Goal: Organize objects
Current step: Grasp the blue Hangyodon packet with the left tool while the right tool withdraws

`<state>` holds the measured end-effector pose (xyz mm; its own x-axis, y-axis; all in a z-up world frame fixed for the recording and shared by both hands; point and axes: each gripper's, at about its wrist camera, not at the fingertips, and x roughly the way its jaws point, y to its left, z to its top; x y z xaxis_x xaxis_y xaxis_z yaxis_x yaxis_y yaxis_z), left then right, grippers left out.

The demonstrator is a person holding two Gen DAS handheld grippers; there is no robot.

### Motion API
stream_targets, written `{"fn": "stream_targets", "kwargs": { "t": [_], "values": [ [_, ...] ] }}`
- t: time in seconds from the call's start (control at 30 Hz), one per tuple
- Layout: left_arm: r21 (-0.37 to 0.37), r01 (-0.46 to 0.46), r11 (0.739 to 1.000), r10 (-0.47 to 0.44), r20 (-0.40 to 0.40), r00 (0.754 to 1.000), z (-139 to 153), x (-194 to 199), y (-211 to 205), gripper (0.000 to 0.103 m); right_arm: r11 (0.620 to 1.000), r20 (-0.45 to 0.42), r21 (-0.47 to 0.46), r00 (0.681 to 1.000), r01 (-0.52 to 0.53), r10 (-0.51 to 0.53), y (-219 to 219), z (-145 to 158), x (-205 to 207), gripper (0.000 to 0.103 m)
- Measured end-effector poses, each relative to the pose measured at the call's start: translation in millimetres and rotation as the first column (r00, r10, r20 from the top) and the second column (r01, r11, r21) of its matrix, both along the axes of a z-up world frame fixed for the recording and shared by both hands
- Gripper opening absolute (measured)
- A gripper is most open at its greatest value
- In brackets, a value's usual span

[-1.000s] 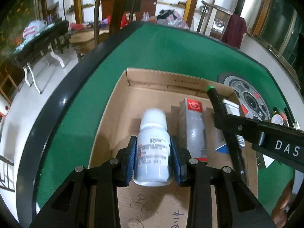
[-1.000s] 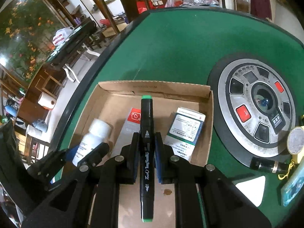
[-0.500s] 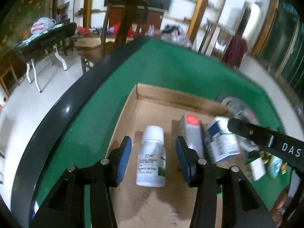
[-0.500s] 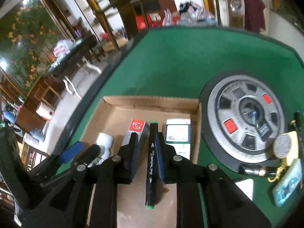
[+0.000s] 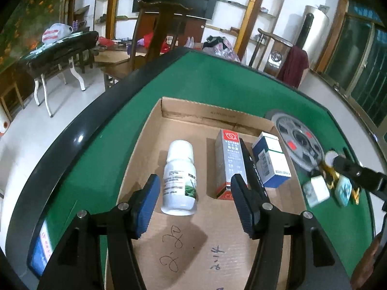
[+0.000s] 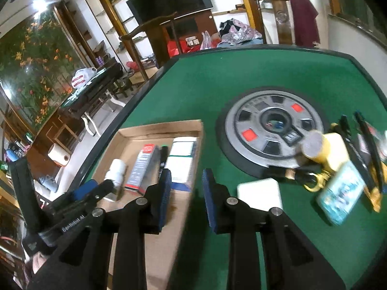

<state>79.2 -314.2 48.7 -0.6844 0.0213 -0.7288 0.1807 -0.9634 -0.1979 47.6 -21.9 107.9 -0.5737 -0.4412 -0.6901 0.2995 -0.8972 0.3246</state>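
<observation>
Both grippers have just been opening, nothing between their jaws: the left gripper frames the released white bottle lying mid-frame in the cardboard tray. The right gripper could clip the tray's edge.

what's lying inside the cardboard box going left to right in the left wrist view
white bottle → grey carton with red ends → black marker → blue and white box, all lying in the cardboard box
</observation>
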Motion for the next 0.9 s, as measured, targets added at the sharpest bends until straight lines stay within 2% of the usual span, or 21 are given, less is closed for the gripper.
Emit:
{"fn": "stream_targets", "kwargs": {
  "t": [0.2,0.33,0.4,0.43,0.53,0.63,0.73,0.9],
  "values": [
    [-0.002,0.010,1.000,-0.011,-0.044,0.999,7,14,-13,0.055,0.998,-0.022,0.017,0.998,0.059,-0.059,50,-4,27,0.024],
    [-0.017,0.039,0.999,-0.041,-0.119,0.992,35,27,1,0.055,0.991,-0.042,0.016,0.990,0.132,-0.131,92,-2,39,0.027],
    [-0.042,0.089,0.995,-0.094,-0.149,0.984,49,32,23,0.058,0.986,-0.041,-0.001,0.985,0.170,-0.169,111,-4,43,0.039],
    [-0.059,0.120,0.991,-0.128,-0.158,0.979,55,33,38,0.061,0.982,-0.039,-0.009,0.982,0.186,-0.186,120,-6,43,0.041],
    [-0.089,0.232,0.969,-0.243,-0.142,0.960,61,27,89,0.064,0.971,-0.024,-0.043,0.972,0.233,-0.234,146,-11,44,0.041],
    [-0.069,0.312,0.948,-0.317,-0.100,0.943,57,13,129,0.064,0.962,-0.015,-0.059,0.964,0.265,-0.266,165,-15,42,0.041],
    [-0.057,0.355,0.933,-0.358,-0.061,0.932,50,4,161,0.064,0.956,-0.008,-0.055,0.957,0.290,-0.291,184,-22,40,0.041],
    [-0.080,0.418,0.905,-0.421,-0.023,0.907,41,-6,212,0.064,0.938,-0.001,-0.072,0.941,0.339,-0.340,221,-27,31,0.041]
  ]
}}
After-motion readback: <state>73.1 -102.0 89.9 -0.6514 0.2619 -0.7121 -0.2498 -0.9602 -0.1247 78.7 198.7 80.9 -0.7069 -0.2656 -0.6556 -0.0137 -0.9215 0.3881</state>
